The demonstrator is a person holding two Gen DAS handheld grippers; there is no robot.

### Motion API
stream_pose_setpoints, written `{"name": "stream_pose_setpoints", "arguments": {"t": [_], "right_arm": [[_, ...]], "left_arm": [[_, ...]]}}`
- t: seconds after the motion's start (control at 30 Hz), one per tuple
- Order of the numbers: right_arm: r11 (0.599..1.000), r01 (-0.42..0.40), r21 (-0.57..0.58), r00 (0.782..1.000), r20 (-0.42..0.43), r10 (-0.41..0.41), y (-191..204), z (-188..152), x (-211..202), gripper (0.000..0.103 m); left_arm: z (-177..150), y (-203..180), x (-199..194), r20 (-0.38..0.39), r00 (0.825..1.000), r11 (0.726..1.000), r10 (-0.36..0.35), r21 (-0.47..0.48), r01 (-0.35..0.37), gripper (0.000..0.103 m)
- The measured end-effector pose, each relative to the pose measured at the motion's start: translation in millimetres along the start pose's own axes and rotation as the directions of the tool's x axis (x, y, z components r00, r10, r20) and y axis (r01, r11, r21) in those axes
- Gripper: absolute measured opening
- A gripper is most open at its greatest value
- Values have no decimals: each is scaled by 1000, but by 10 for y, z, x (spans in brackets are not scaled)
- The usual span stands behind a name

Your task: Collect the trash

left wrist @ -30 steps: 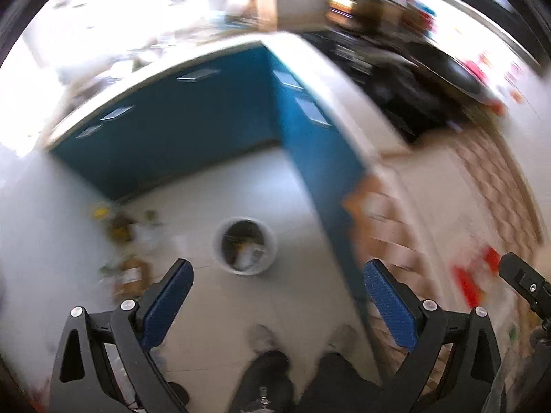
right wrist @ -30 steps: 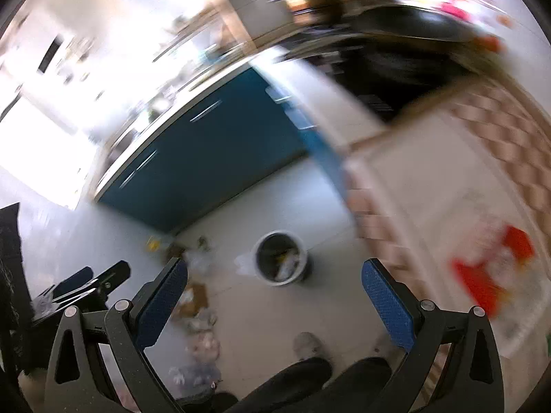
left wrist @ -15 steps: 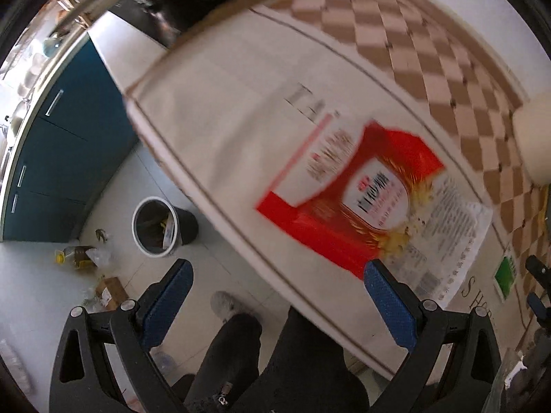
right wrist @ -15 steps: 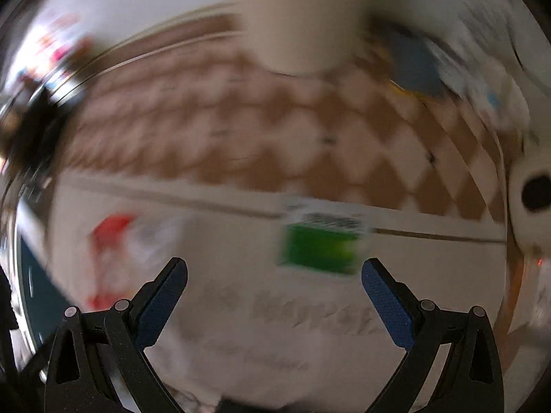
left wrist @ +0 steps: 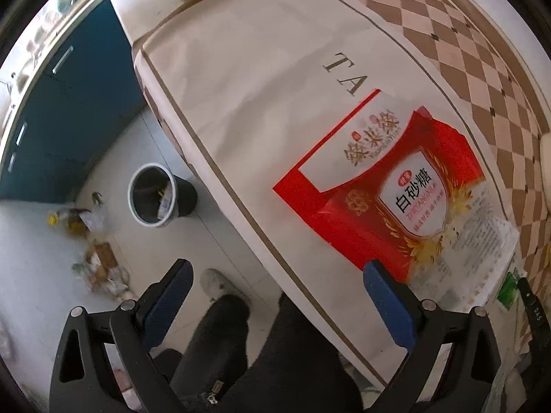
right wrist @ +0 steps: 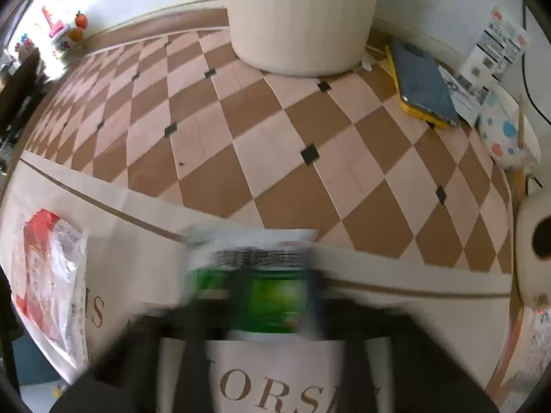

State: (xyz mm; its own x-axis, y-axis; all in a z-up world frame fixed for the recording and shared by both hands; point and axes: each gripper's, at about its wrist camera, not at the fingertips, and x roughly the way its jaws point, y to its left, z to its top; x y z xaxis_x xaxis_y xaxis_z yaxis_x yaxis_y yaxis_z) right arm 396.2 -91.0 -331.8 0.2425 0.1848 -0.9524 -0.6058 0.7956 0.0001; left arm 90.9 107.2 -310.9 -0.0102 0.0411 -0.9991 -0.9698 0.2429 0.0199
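A red and white sugar bag (left wrist: 396,192) lies flat on the table, with a small green packet (left wrist: 509,287) at its right. My left gripper (left wrist: 275,299) is open and empty, held above the table's front edge. In the right wrist view the green and white packet (right wrist: 261,282) lies on the cloth directly in front. My right gripper (right wrist: 272,303) is blurred by motion, its fingers closing in on both sides of the packet. The red bag also shows in the right wrist view (right wrist: 48,275) at the left. A waste bin (left wrist: 155,196) stands on the floor.
Loose litter (left wrist: 93,241) lies on the floor left of the bin. Blue cabinets (left wrist: 69,103) line the far side. On the checked tablecloth (right wrist: 275,137) are a cream cylinder (right wrist: 303,17), a phone (right wrist: 423,82), a dotted paper cup (right wrist: 506,137) and a paper roll (right wrist: 537,247).
Both grippers swung from looking at the floor and bin to the table top. The right gripper has dropped onto the green packet and its fingers have moved inward.
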Motion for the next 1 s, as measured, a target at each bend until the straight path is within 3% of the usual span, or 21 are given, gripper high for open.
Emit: {"name": "stream_pose_setpoints", "arguments": {"t": [0.1,0.23,0.4,0.6,0.77,0.87,0.93,0.97,1.0], "right_arm": [[997,-69,24,998,-14,69,-19,71,-13,0],[980,-198,6,979,58,197,111,187,-390,0],[914,-403,-40,913,47,405,472,295,-705,0],[887,-454,-79,891,-67,450,1004,181,-450,0],[876,-480,-56,871,-154,467,1196,109,-168,0],[872,-483,-76,869,-166,467,1259,50,-122,0],[869,-488,-77,865,-178,470,1287,-2,-47,0],[868,-491,-75,863,-183,472,1285,-2,-18,0],[867,-493,-75,860,-188,474,1295,-9,-2,0]], "left_arm": [[10,-11,51,-4,1000,1000,-23,-1,23,101],[52,-16,139,-21,997,997,-80,1,80,101],[114,-74,176,-18,991,991,-130,2,130,101],[181,-197,233,-41,988,988,-150,16,151,100],[188,-238,220,-23,989,989,-146,18,147,97],[214,-274,130,16,990,990,-143,17,143,75],[253,-306,68,34,988,988,-151,26,151,33],[274,-330,25,49,990,991,-131,39,129,26],[290,-355,-32,72,991,992,-116,58,112,4]]}}
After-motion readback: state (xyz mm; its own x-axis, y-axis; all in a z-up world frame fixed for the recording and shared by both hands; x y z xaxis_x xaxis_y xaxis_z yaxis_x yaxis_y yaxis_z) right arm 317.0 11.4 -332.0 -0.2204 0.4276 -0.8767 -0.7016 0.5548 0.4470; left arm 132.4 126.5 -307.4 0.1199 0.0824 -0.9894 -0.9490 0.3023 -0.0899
